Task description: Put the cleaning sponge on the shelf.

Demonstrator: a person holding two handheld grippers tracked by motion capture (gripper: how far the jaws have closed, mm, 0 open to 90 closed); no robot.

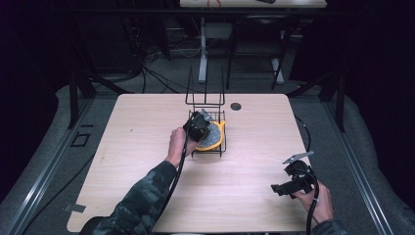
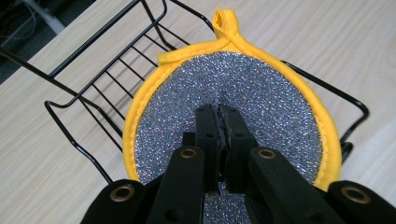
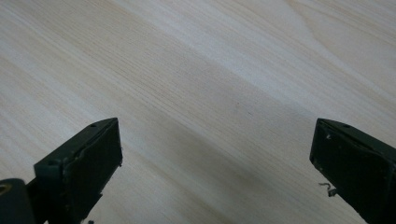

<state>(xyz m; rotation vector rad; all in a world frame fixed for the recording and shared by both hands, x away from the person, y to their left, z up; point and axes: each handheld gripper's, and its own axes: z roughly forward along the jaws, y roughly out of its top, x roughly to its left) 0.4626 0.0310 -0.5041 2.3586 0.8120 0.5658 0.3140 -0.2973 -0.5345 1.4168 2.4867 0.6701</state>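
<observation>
The round pot holder (image 2: 233, 88), judged light and floppy, is pinched mid-face by the closed left gripper (image 2: 222, 112); its yellow rim is judged firmer.

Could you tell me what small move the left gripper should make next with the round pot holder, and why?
Probably open the left gripper: its fingers are shut on the round silver pot holder with yellow trim, which already seems to lie in the black wire rack.

Light wood-grain rectangular table (image 1: 147, 127) stands centred on grey carpeted floor (image 1: 44, 142). At 12 o'clock, a second pale desk on white metal legs (image 1: 202, 49). Black curtained surroundings at 9 and 3 o'clock; room dim.
</observation>
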